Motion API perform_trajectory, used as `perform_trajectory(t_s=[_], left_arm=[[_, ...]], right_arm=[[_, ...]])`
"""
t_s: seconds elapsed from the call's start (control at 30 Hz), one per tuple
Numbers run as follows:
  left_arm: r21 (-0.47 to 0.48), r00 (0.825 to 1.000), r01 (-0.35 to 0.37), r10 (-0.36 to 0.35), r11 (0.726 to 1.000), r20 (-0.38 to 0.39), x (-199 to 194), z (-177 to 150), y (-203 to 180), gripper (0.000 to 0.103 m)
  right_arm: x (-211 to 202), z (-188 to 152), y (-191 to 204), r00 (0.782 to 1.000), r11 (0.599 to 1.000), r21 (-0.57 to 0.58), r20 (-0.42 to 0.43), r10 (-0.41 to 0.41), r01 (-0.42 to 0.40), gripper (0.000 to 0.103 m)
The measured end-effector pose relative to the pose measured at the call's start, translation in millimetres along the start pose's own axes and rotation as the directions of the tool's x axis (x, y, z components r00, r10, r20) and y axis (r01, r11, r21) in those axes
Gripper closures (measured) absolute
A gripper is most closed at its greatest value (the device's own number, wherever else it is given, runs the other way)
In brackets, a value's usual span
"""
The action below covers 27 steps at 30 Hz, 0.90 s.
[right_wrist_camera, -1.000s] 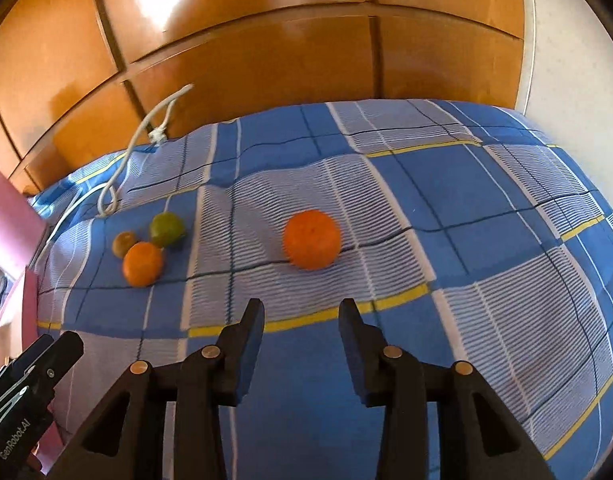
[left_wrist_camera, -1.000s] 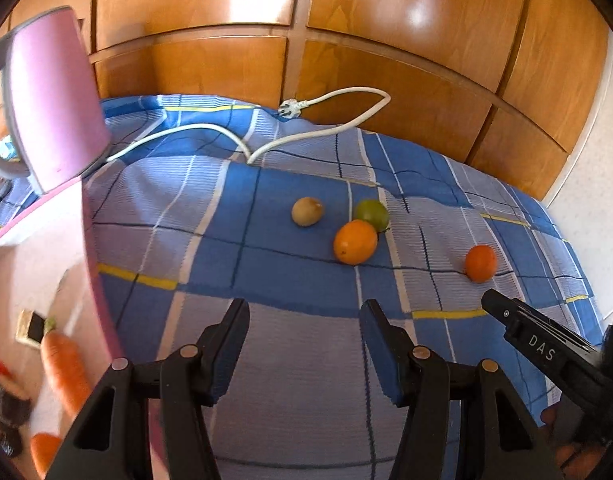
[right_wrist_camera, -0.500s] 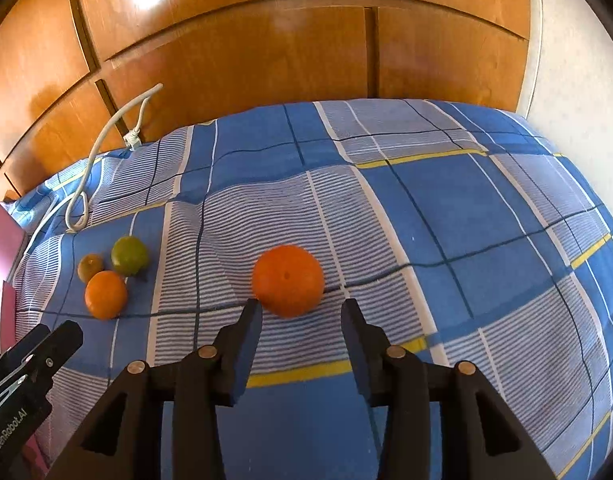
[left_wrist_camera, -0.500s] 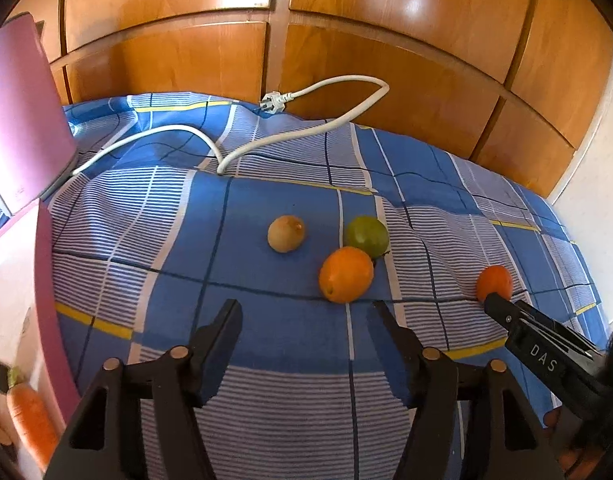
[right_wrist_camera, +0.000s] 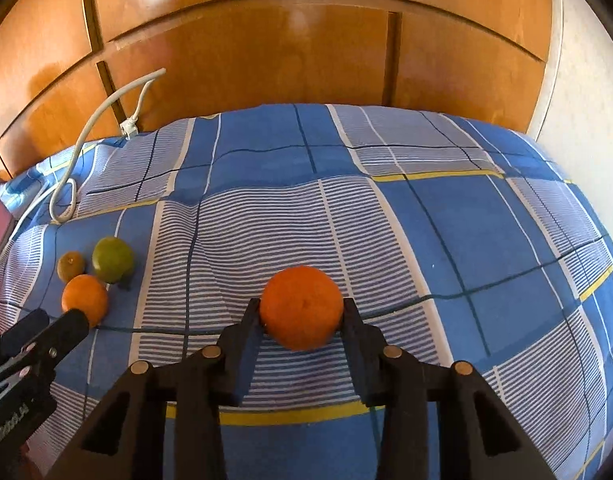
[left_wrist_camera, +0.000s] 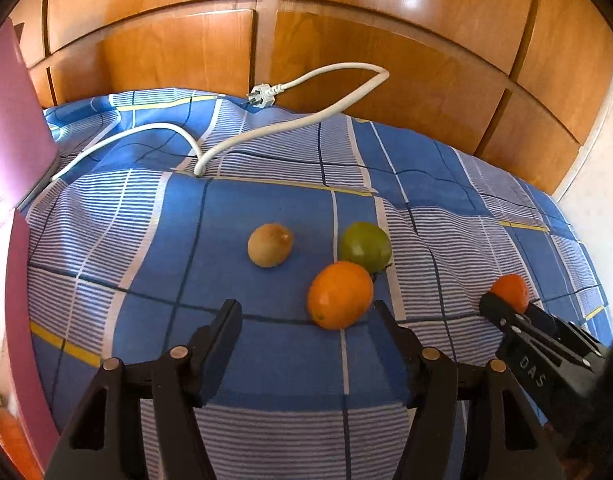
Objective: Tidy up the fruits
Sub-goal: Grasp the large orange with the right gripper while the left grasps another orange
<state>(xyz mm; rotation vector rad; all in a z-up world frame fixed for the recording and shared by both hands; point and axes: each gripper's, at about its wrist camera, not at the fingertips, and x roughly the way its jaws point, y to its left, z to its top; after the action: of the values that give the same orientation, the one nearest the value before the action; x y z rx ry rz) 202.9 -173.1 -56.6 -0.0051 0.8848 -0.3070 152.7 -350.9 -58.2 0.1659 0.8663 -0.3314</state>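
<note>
Right gripper [right_wrist_camera: 302, 314] is closing, with the tangerine [right_wrist_camera: 302, 307] between its fingers, both pads at or just off the peel at the fruit's widest line; can't confirm a firm squeeze yet. It's a round, slightly flattened fruit with a matte, dimpled peel and no real long axis, so approach angle hardly matters; centring between the pads does. It sits on the soft, rumpled checked bedspread [right_wrist_camera: 446, 240], which likely gives under any downward push. Left gripper [left_wrist_camera: 306, 322] is roughly half open and holds nothing. The orange [left_wrist_camera: 340, 294] lies just ahead of its fingertips, offset toward the right finger [left_wrist_camera: 390, 332], so I'd nudge that hand right before closing. Touching the orange on its far side is a smooth green citrus [left_wrist_camera: 365, 247]; a fuzzy brown kiwi [left_wrist_camera: 270, 245] sits further ahead, left of both, apart. Each hand is nearest its own fruit. A white power cord [left_wrist_camera: 266, 132] lies well beyond the fruit, against the glossy wooden panels [left_wrist_camera: 386, 60].
</note>
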Motion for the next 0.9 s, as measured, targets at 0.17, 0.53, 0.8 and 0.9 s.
perform_trajectory(t_s=[0.17,0.53,0.8,0.9], left_arm=[[0.032,1.0,0.015,-0.015,0.999,0.008,10.4,3.3,-6.8,0.044],[0.028,1.0,0.023,-0.023,0.999,-0.004,-1.1,-10.5,-0.8,0.071],[-0.01,1.0,-0.011,0.011,1.0,0.008,-30.3,-42.9,6.7,0.071],[-0.009,1.0,-0.016,0.016,1.0,0.011,-40.8,-55.0,5.8,0.07]], right_arm=[[0.3,0.4,-0.7,1.0,1.0,0.002,0.001,0.004,-0.005,0.064],[-1.6,-1.2,-1.4,1.0,1.0,0.011,0.0,0.016,-0.016,0.064],[-16.9,-17.6,0.8,0.999,0.999,-0.01,-0.009,0.049,-0.05,0.065],[-24.8,-26.5,3.1,0.998,0.998,-0.023,-0.015,0.06,-0.06,0.065]])
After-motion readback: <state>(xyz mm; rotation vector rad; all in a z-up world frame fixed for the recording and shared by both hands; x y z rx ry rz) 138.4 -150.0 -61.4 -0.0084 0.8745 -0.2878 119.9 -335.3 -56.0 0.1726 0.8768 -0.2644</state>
